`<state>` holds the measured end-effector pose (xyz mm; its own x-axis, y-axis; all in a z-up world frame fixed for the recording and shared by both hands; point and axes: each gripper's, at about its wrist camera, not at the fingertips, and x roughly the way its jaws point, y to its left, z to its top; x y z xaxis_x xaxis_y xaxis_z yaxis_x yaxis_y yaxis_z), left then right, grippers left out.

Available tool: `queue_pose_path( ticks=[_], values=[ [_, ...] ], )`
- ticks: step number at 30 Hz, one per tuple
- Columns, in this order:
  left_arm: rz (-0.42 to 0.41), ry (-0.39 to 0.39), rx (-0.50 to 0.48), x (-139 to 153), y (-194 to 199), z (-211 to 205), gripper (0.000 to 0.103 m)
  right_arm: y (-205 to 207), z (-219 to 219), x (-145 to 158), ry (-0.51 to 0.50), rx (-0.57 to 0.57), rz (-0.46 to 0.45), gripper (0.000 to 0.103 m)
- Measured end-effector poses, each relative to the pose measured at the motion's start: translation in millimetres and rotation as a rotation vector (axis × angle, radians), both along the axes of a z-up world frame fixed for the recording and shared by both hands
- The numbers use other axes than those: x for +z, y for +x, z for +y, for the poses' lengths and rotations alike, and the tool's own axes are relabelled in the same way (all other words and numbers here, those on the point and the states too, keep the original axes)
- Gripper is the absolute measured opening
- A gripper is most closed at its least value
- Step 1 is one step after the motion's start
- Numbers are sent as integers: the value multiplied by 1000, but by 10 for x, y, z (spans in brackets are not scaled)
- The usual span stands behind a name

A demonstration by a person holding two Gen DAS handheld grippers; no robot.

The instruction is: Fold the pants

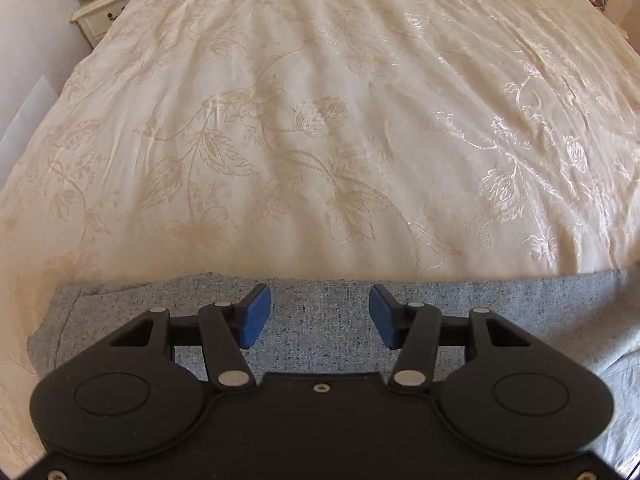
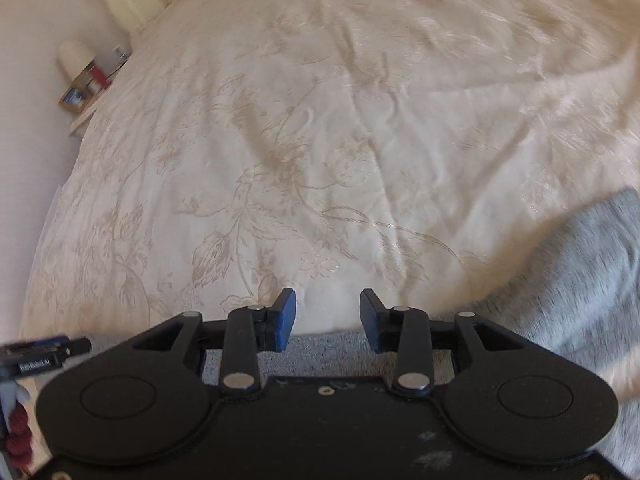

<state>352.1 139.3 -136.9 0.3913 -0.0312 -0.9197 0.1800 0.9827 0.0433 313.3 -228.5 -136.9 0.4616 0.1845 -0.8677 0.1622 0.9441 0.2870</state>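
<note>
Much of the grey pants (image 1: pixel 332 320) is hidden under the black gripper bodies, so how many layers are folded cannot be made out. In the left wrist view they lie flat along the near edge of the bed (image 1: pixel 320 120), their far edge running straight across; the left end shows a seam or pocket line, and the right end runs out of the picture. The right wrist view is blurred, and there the grey cloth trails off to the right and is cut off by the picture's edge.

The left gripper (image 1: pixel 320 316) hangs over the pants with its blue pads (image 1: pixel 256 316) well apart and nothing between them. The right gripper (image 2: pixel 328 320) sits over the pants' far edge, jaws parted and empty.

Beyond the pants, the cream flowered bedcover lies open and wrinkled up to the head of the bed. A bedside table (image 1: pixel 102 12) with small cluttered things stands off the bed's far left corner.
</note>
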Motion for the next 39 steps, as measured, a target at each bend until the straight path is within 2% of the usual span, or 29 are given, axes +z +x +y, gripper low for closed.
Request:
queue_pose_path(
  ticks=[2,4,7,11,15,19,24,25,26,29,31,34,37,39],
  values=[
    [-26,49,-55,5,-74,-11,59,60,161,-72,-121,184,-25,38],
    [-33,74,-94,-34,-123,-22,59,67,259,-164,-169,309,-23,38],
    [8,60,-94,-130,-170,24,59,65,311,-353,-144,398,40,39],
    [59,21,-65,-249,-217,78,59,-4,444,-608,-230,545,85,40],
    [66,36,-100,-291,-261,70,59,0,539,-743,-278,635,81,41],
    [60,36,-113,-269,-240,91,59,78,582,-727,-311,661,27,42],
    [66,14,-78,-287,-180,148,58,114,663,-795,-307,739,62,43],
    [67,10,-73,-292,-171,159,59,106,672,-783,-291,758,71,32],
    [66,6,-69,-290,-162,169,59,118,671,-772,-256,768,86,3],
    [57,-2,-58,-272,-117,194,58,170,682,-653,-245,764,82,2],
    [43,-8,-48,-241,-74,212,59,252,675,-506,-252,734,20,2],
    [11,-15,-17,-176,9,260,59,499,646,-314,-278,630,-77,2],
    [-14,-26,24,-120,96,326,59,706,672,-313,-338,564,-117,2],
    [-29,-25,48,-104,142,365,60,795,709,-426,-369,543,-86,2]
  ],
)
